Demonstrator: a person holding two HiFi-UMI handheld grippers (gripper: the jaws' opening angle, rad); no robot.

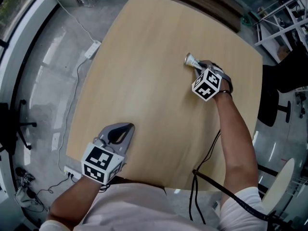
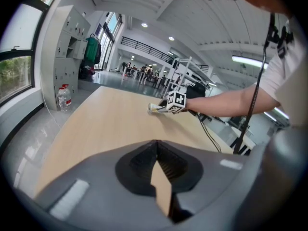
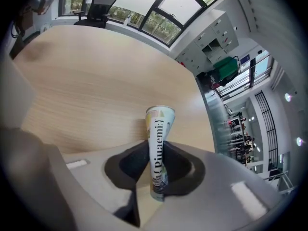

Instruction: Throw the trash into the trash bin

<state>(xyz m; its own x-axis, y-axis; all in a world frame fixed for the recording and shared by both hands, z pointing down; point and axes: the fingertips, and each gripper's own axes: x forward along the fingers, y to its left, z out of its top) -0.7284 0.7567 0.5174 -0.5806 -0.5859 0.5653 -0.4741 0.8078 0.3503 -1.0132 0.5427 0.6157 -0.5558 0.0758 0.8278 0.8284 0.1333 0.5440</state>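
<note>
**Desk:** First entry, the trash. Where is it?

**Operator:** One paper cup (image 3: pixel 160 121), squashed flat, with lettering down its side. I have it in my right gripper (image 3: pixel 156 150). Both pads press on its narrow end, so the jaws are only as far apart as the cup is thick. The wide mouth sticks out past the tips. From the head view it lies low over the far right part of the table (image 1: pixel 144 71). I can't tell whether it touches the wood.

**Desk:** Second entry, the other tool?

**Operator:** My left gripper (image 2: pixel 157 150) is at the near edge of the table, well apart from the cup. Its jaw tips meet and nothing is between them.

**Desk:** Surroundings?

**Operator:**
- One pale wooden table with rounded corners.
- One water bottle (image 2: pixel 63 99) on the floor past the far left corner.
- One power strip (image 1: pixel 92 49) on the floor beside the left edge.
- One black office chair (image 3: pixel 101 3) by the windows.
</note>
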